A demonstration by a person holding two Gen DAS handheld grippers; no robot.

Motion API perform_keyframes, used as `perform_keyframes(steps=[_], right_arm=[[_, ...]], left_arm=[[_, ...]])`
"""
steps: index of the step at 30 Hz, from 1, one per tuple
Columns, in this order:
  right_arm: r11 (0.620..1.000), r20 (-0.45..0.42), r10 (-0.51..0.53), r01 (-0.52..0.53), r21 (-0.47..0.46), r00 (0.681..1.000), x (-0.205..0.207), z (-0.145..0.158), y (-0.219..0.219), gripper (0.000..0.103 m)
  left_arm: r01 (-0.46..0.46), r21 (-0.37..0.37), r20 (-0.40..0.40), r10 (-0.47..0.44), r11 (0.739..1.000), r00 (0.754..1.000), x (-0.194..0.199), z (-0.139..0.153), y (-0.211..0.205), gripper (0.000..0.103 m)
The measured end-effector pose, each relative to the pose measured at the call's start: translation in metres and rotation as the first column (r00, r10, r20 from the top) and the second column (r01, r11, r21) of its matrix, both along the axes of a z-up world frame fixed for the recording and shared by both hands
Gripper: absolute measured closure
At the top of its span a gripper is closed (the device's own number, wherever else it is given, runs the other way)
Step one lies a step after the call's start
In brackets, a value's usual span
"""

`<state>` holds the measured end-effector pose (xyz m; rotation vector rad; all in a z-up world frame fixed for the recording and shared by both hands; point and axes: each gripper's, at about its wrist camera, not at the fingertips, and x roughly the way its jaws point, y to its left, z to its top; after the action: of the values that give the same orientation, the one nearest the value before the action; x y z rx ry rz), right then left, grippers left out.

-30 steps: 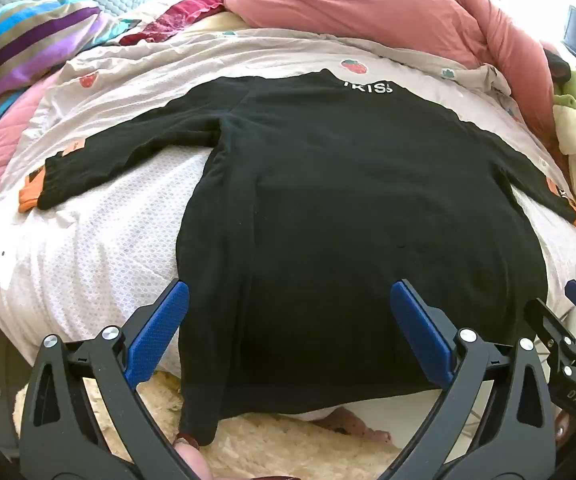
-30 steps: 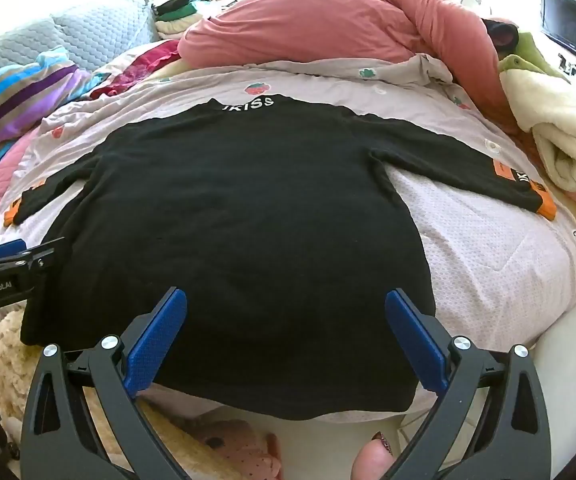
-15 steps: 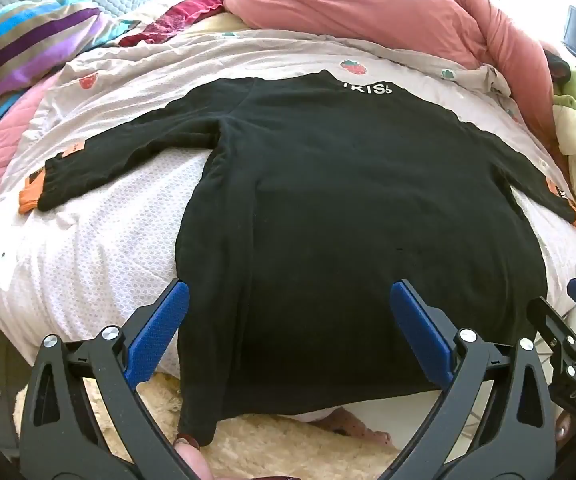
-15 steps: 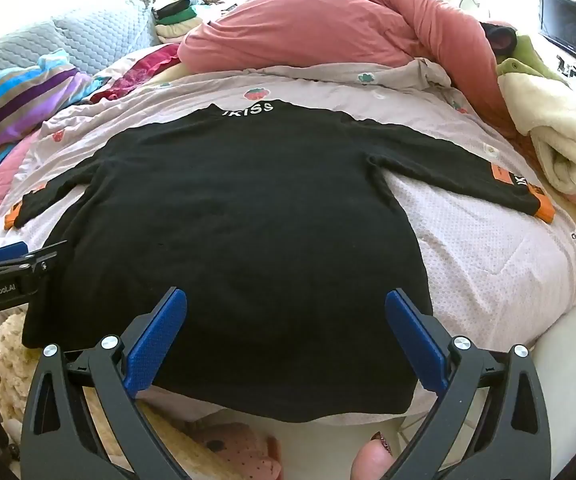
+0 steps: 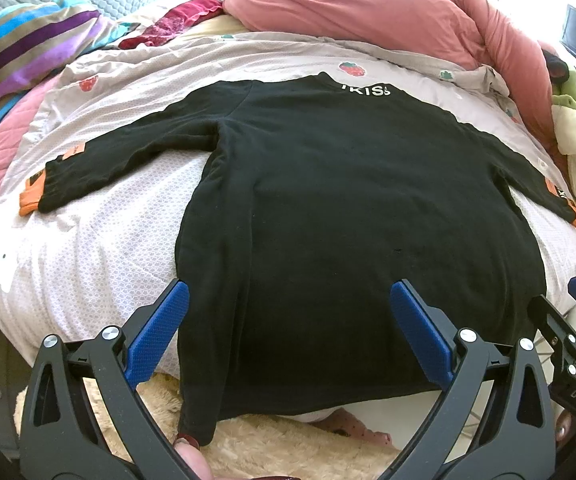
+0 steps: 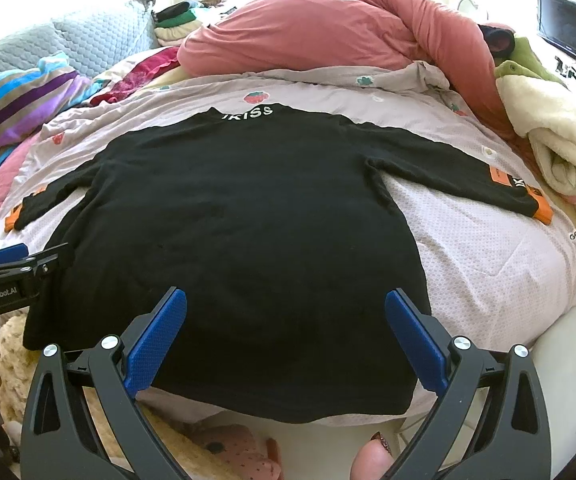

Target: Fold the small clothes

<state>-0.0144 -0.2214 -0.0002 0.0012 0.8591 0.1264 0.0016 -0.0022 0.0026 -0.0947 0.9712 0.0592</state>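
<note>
Ahead of the spread, empty left gripper [image 5: 288, 336] and right gripper [image 6: 285, 336], a black long-sleeved knit top [image 5: 328, 220] is laid flat, sleeves outstretched, ready for folding.

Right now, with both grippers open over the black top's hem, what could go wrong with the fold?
1. The top hangs over the bed edge; a one-sided pull may drag it onto the rug.
2. The quilt beneath is soft, so the fingers might pinch it along with the hem.
3. Both sleeves, left and right, lie spread wide; folding the body first could leave them bunched.
</note>
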Motion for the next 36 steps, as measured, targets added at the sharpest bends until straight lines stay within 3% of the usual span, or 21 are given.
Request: perform_keyframes(steps=[36], right_arm=[[1.0, 0.014, -0.003, 0.003, 0.015, 1.0, -0.0007, 0.0027, 0.0015, 0.004]], left_arm=[[0.0, -0.006, 0.005, 0.0, 1.0, 1.0, 0.0003, 0.0054, -0.0014, 0.008]])
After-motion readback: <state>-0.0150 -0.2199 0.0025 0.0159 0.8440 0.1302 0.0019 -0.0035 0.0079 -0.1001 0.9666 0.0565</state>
